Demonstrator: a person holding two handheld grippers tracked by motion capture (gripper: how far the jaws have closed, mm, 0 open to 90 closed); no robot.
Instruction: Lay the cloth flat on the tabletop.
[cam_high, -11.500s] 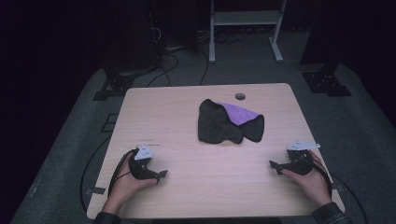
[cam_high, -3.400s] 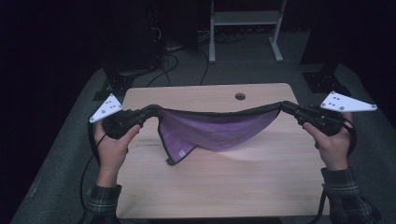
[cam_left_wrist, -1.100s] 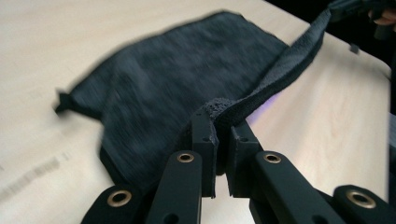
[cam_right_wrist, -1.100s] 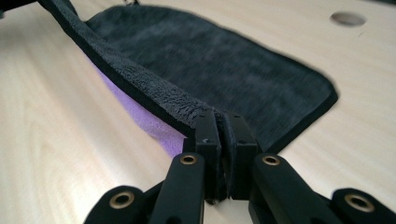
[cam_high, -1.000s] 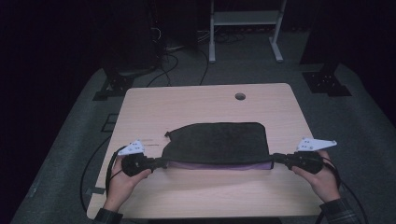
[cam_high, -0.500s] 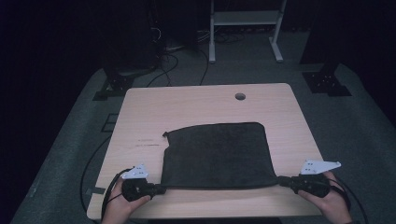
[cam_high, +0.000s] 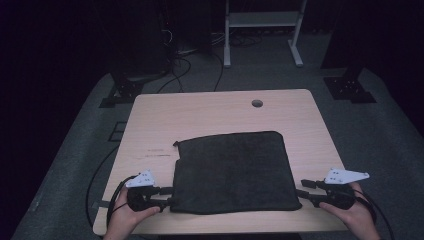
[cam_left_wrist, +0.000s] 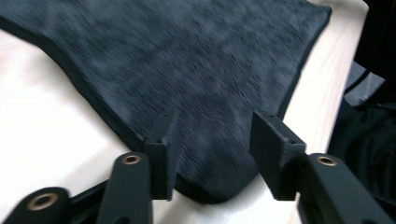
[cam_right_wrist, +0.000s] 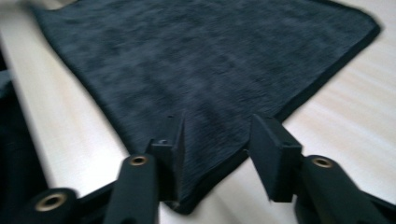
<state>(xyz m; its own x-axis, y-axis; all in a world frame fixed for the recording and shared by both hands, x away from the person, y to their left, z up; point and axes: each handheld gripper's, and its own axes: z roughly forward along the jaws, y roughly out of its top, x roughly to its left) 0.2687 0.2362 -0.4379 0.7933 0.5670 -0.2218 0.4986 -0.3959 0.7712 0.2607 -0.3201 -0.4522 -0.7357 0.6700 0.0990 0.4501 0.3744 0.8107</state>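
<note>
Fingers of both grippers stand apart, each pair straddling a near corner of the dark cloth (cam_high: 233, 170) without pinching it. That cloth lies flat and square on the near half of the table (cam_high: 220, 110), its front hem close to the near edge. The left gripper (cam_left_wrist: 212, 154) sits at the near-left corner, the right gripper (cam_right_wrist: 217, 151) at the near-right. To finish the spreading well, I would judge it best to draw both grippers straight back and level, so no jaw snags the hem and rucks a corner. No brand, label or writing can be read on anything.
</note>
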